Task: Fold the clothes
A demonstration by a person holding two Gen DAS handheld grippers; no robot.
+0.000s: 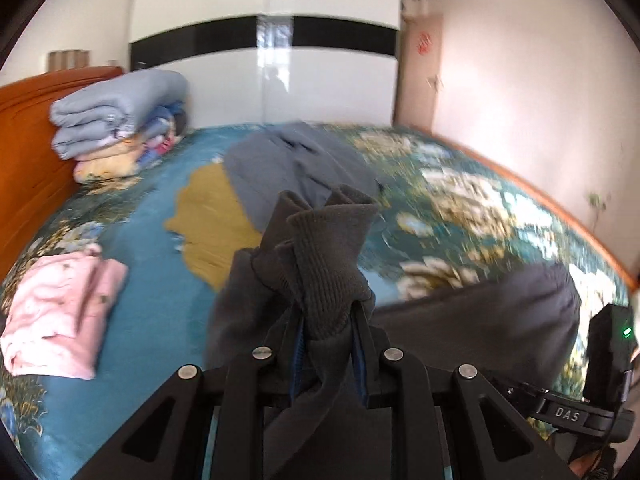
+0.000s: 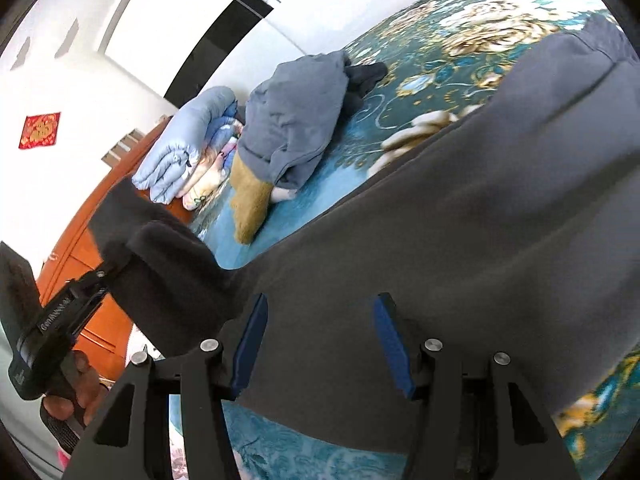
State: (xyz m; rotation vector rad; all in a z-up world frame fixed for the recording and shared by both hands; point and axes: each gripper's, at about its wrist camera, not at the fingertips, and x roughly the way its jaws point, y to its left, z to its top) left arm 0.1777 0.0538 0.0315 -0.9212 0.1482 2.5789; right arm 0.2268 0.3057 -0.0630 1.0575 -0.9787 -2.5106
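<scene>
Firmly, left gripper (image 1: 328, 344) pinches ribbed cuff (image 1: 328, 256) of dark grey garment (image 2: 460, 216); right gripper (image 2: 318, 344) fingers spread apart.

A folded garment (image 1: 60, 312) lies left on the bed (image 1: 160, 320) — stacked quilts (image 1: 116, 116) behind it, against the headboard (image 1: 24, 152). A crumpled garment (image 1: 292, 168) sits mid-bed.

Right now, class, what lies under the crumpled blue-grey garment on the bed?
A mustard-yellow cloth pokes out beneath the blue-grey garment, resting on the teal floral bedspread. How far it extends underneath is hidden.
</scene>
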